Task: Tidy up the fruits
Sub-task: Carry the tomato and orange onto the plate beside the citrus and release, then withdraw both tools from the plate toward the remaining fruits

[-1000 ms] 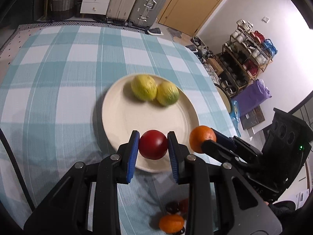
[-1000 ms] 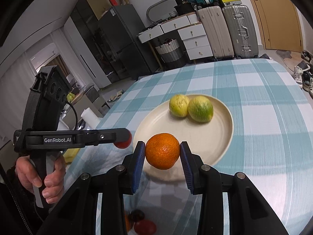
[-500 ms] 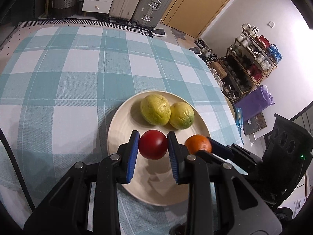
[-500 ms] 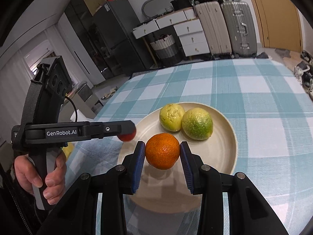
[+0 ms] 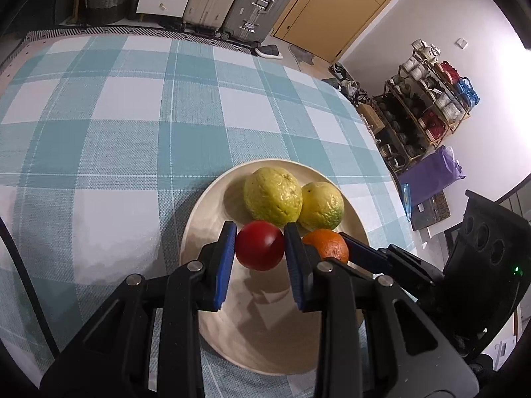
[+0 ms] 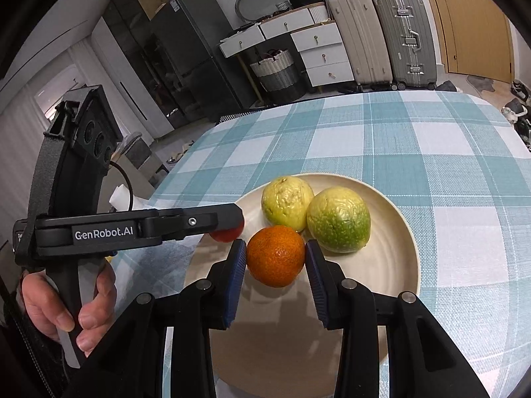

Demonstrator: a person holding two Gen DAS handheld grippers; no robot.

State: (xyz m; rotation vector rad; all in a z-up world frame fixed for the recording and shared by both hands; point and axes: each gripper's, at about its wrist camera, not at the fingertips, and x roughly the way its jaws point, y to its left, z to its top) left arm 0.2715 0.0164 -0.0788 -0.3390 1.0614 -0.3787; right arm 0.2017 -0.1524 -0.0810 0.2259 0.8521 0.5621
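Note:
My left gripper [image 5: 260, 258] is shut on a red tomato [image 5: 260, 244] and holds it low over the cream plate [image 5: 205, 219], just in front of two yellow-green fruits [image 5: 272, 197] [image 5: 321, 205]. My right gripper [image 6: 276, 267] is shut on an orange [image 6: 275, 255] and holds it over the plate [image 6: 401, 265], beside the two yellow-green fruits [image 6: 287, 200] [image 6: 338, 220]. The orange [image 5: 327, 247] sits just right of the tomato. The left gripper also shows in the right wrist view [image 6: 229, 229], with the tomato [image 6: 225, 234] mostly hidden.
The plate stands on a table with a teal and white checked cloth [image 5: 132, 126]. Suitcases [image 6: 381, 39], a drawer unit [image 6: 318, 53] and a basket [image 6: 278, 73] stand beyond the far edge. A shoe rack [image 5: 424, 106] stands to the right of the table.
Both grippers moved forward and down over the plate with their fruits, closer to the two yellow-green fruits. The loose fruits on the cloth near me dropped out of view.

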